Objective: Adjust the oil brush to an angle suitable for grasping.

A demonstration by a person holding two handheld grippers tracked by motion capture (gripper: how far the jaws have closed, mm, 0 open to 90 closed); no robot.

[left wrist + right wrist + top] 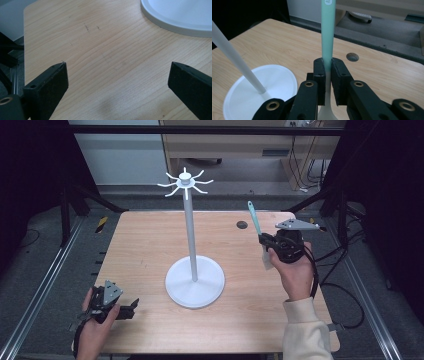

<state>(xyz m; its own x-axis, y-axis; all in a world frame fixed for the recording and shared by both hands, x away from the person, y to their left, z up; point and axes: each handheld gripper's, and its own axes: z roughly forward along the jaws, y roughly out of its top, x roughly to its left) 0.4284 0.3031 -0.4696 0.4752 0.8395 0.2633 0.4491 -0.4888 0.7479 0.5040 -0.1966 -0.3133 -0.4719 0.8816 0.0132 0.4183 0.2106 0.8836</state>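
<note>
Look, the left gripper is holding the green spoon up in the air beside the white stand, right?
Not quite: the right gripper holds the green spoon, its jaws shut on the handle, as the right gripper view shows. The left gripper is open. The rest holds: it is up beside the white stand.

This looks like a lab or test room set up for recording. A small wooden table (150, 245) stands inside a black metal frame (200, 130) on grey carpet, with rails (45, 285) along its sides. Behind it, loose cables (300, 165) hang under a wooden desk (225, 145).
</note>
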